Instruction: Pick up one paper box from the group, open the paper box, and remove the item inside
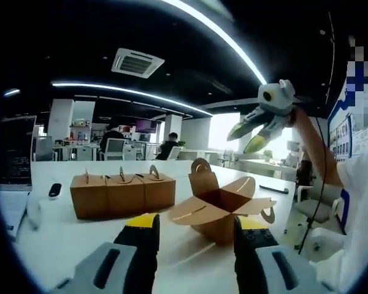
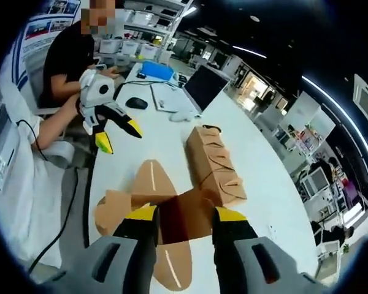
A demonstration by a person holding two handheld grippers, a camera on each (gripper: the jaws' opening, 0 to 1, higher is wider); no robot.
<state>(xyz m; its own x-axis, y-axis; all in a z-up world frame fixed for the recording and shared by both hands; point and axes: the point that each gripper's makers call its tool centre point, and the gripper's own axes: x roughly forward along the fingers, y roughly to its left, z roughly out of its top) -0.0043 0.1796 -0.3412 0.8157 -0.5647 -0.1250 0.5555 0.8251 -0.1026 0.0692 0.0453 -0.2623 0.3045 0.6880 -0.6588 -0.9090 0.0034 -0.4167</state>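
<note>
1. Your left tongs [image 1: 196,236] stand parted and hold nothing, low over the table [image 1: 61,236].
2. Your right tongs [image 2: 183,222] are also parted and empty, above the opened paper box [image 2: 172,214].
3. The closed boxes [image 1: 122,195] sit in a row just beside it.

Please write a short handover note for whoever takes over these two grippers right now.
Left gripper: open, holding nothing, low over the white table, pointed at the opened paper box.
Right gripper: open, holding nothing, raised above the opened box and looking down into it.
Things: the opened box stands on the table with its flaps spread; three closed paper boxes sit in a row beside it.
Done: one box is apart from the group and opened.
Left: take the item out. The box's inside looks dark, and I cannot tell whether anything is in it, so check first.
</note>
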